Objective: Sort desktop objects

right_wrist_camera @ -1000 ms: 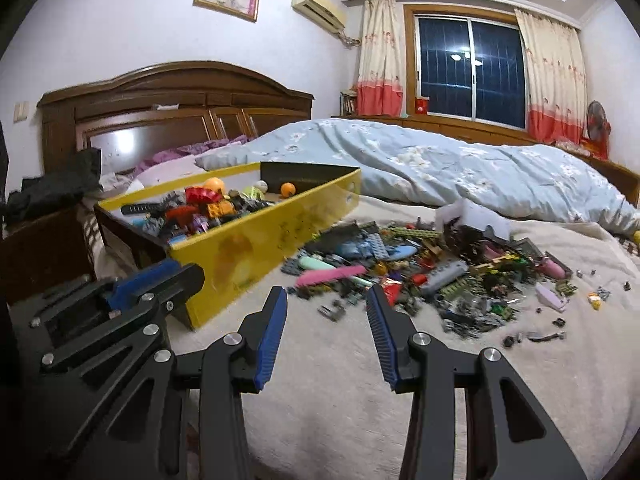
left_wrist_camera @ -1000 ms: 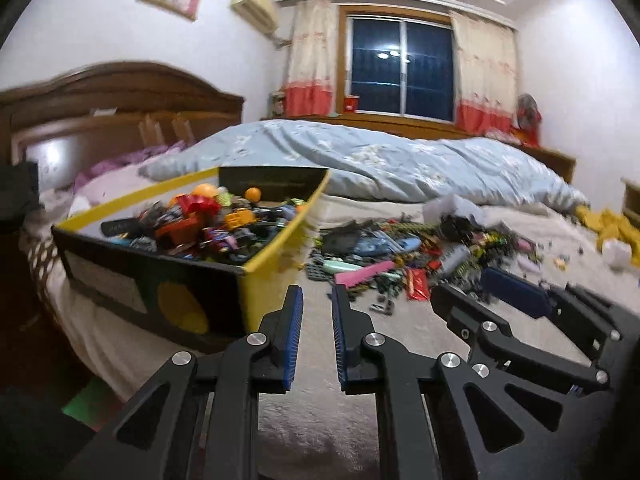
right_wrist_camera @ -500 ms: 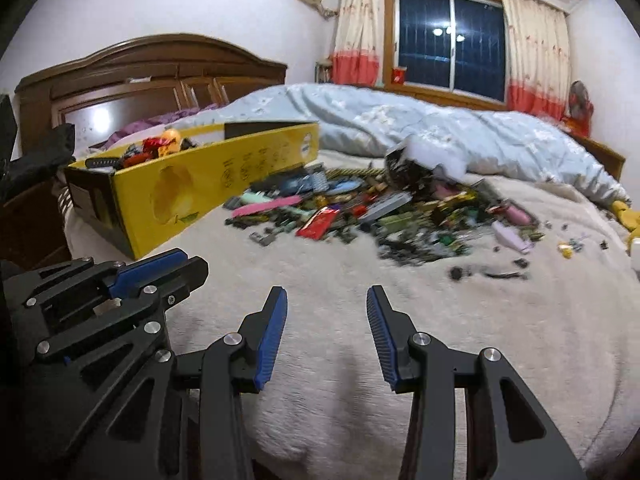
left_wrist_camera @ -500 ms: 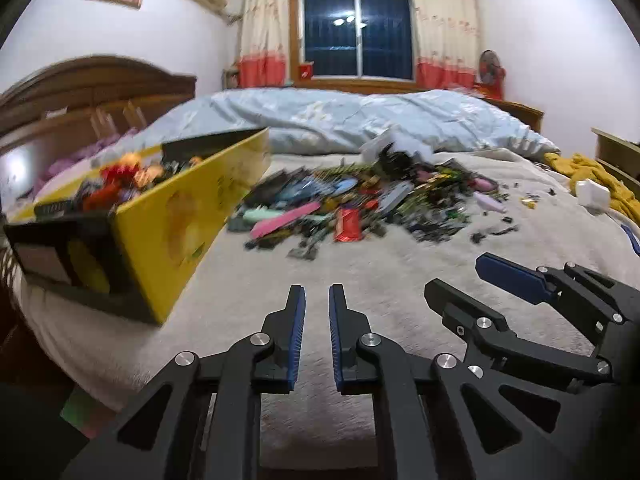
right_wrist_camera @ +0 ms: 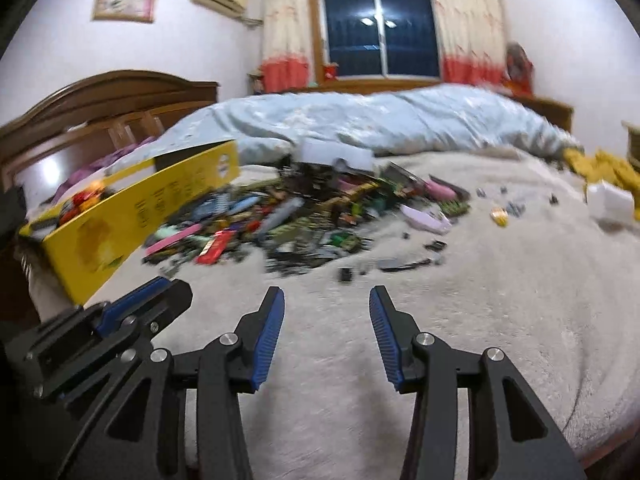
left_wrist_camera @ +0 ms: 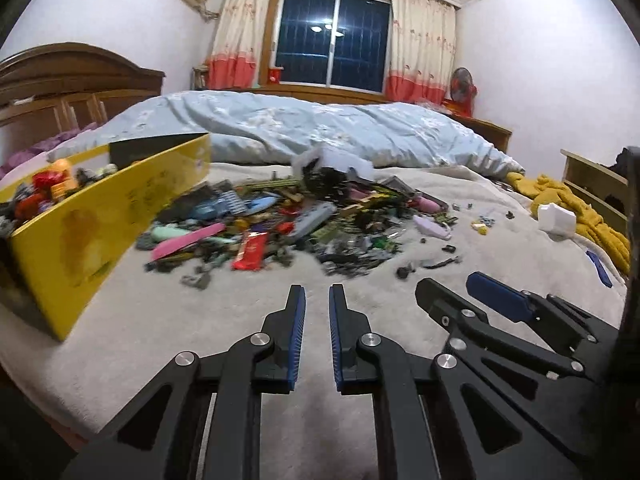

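A heap of small toys and parts [left_wrist_camera: 288, 224] lies on the beige blanket [left_wrist_camera: 160, 312], with a red wrapper [left_wrist_camera: 250, 250] and a pink stick [left_wrist_camera: 188, 242] at its near edge. It also shows in the right wrist view [right_wrist_camera: 296, 220]. A yellow box [left_wrist_camera: 100, 220] part filled with toys stands at the left; it also shows in the right wrist view [right_wrist_camera: 132, 220]. My left gripper [left_wrist_camera: 317, 300] is nearly shut and empty, short of the heap. My right gripper [right_wrist_camera: 326, 300] is open and empty, beside the left one.
A blue quilt [left_wrist_camera: 320, 128] lies behind the heap. A white box [left_wrist_camera: 556, 220] and yellow cloth [left_wrist_camera: 580, 208] sit at the right. A wooden headboard [left_wrist_camera: 60, 80] is at the left. Loose small parts [right_wrist_camera: 500, 216] are scattered right of the heap.
Both grippers have swung to the right and come closer to the heap. The yellow box has slid toward the left of both views. The jaws are as they were.
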The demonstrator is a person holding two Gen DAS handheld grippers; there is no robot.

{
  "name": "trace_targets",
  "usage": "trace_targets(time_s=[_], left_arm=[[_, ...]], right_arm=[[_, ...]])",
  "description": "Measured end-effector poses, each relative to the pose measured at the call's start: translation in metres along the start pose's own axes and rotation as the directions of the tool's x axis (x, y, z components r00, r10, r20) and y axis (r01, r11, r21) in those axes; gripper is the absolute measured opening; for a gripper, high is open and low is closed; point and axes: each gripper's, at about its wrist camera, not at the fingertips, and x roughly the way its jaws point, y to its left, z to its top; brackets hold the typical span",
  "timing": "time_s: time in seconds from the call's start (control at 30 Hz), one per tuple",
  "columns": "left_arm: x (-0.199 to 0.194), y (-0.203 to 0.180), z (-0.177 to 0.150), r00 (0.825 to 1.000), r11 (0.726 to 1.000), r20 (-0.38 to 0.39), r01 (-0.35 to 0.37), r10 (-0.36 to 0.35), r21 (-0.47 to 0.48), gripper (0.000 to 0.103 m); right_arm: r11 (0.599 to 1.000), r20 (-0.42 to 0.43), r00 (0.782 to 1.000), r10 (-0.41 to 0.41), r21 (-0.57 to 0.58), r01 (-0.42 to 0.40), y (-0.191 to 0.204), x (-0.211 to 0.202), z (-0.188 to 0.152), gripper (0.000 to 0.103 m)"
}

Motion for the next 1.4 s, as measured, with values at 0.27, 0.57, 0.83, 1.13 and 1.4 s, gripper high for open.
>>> trace_targets(time_s=[0.27,0.57,0.83,1.13,1.4], left_arm=[[0.045,0.026,0.028,0.996,0.996,-0.049,-0.071,0.069,-0.053,0.031],[0.115,0.061,0.036,0.951,0.987,-0.267,-0.159,0.158,0.02,0.048],[0.112,0.05,0.032,0.963,0.991,-0.25,-0.076,0.102,0.109,0.026],[0.075,0.051,0.037,0.995,0.994,-0.092,-0.024,0.034,0.107,0.025],[0.048,0.053,0.014,0.99,0.995,-0.137,-0.016,0.029,0.097,0.025]], right_arm=[[0.998,0.009,0.999,-0.033,-0.062,0.034,-0.014,0.019,0.025,0.079],[0.996,-0.117,0.992,-0.052,-0.083,0.042,-0.062,0.095,0.073,0.085],[0.997,-0.298,0.954,0.01,-0.072,-0.033,-0.102,0.14,0.084,0.084],[0.956,-0.294,0.955,-0.042,-0.29,-0.047,-0.091,0.151,0.08,0.051],[0.936,-0.261,0.965,0.02,-0.335,-0.11,-0.083,0.145,0.081,0.007]])
